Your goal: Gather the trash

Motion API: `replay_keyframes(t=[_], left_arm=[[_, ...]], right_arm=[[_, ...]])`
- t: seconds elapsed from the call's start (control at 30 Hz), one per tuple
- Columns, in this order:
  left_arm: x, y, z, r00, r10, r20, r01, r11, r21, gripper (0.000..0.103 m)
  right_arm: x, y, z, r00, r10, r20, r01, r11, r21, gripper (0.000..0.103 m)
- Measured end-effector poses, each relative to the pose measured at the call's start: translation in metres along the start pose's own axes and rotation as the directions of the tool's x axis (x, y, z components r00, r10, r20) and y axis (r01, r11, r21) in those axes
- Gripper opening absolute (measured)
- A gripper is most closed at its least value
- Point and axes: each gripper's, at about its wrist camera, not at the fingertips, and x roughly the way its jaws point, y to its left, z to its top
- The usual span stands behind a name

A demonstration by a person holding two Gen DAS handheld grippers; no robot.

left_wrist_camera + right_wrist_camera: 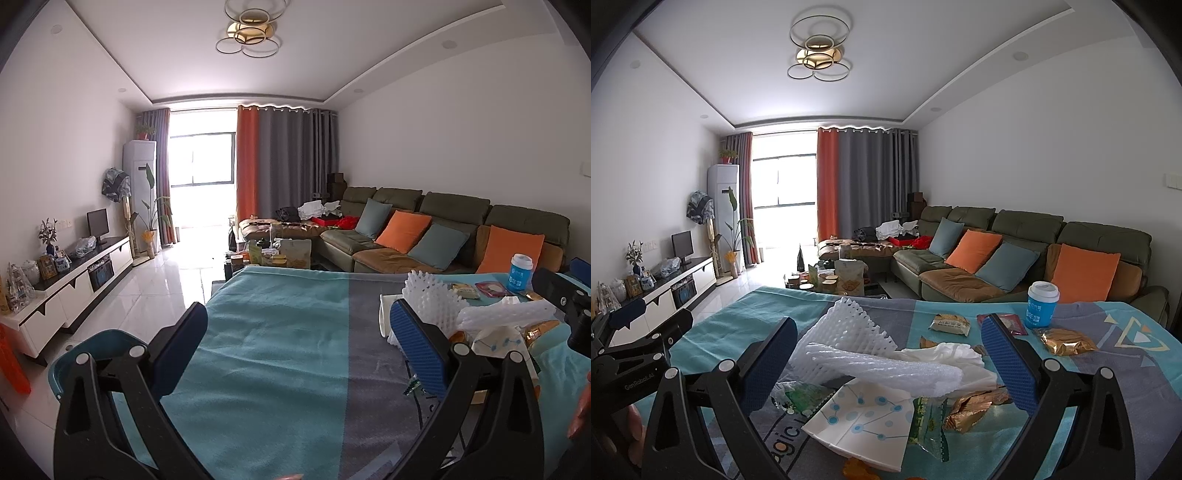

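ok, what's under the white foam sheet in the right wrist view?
Under the foam sheet: a white paper box, green wrapper and gold wrapper poke out. Anything deeper in the pile is covered.

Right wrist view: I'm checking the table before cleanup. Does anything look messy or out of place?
Yes. Trash is heaped loose on the cloth: white foam netting, crumpled tissue, a flattened paper box and snack wrappers. The blue cup stands upright.

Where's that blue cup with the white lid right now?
The blue cup stands upright at the table's far right edge in the right camera's view, in front of the sofa, just behind a gold snack wrapper.
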Motion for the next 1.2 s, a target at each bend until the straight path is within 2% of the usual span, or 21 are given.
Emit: replay_keyframes(t=[1.2], left_arm=[[0.0035,0.0003,-0.0007,1.000,-0.003,-0.005,0.003,1.000,-0.004,0.097]], right_arm=[[-0.0022,0.0004,-0.0008,1.000,-0.008,0.001,0.008,1.000,0.007,0.096]])
